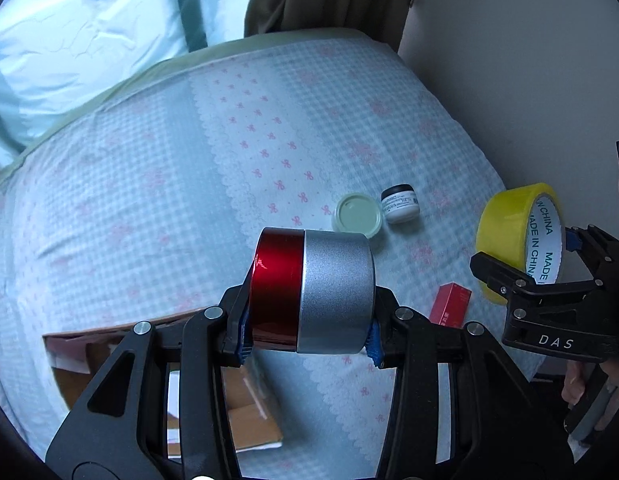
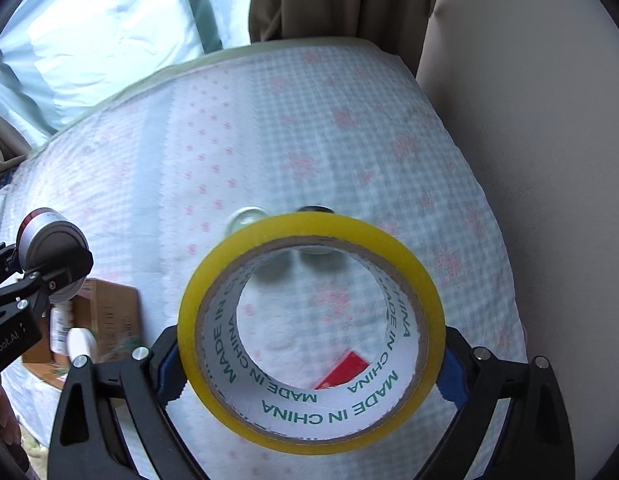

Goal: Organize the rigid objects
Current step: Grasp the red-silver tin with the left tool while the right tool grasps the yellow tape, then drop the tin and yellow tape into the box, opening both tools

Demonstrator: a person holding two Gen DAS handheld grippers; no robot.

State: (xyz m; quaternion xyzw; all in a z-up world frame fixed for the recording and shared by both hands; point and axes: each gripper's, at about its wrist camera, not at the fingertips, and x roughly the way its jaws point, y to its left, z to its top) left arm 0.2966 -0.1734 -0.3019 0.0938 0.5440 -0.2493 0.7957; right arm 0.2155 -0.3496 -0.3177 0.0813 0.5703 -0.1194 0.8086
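Both grippers were full; our left gripper [image 1: 309,344] clamped the red-and-silver cylinder [image 1: 313,288]; our right gripper [image 2: 309,364], spread wide, gripped the yellow tape roll [image 2: 309,332] above the bedsheet [image 1: 149,200]

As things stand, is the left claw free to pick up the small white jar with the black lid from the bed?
Probably not yet. The left claw is shut on a red and silver cylinder, so it has no free grip. The white jar stands unobstructed on the bedspread, beside a pale green lid.

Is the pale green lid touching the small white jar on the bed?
Apart. The left wrist view shows a thin strip of bedsheet between the pale green lid and the small white jar.
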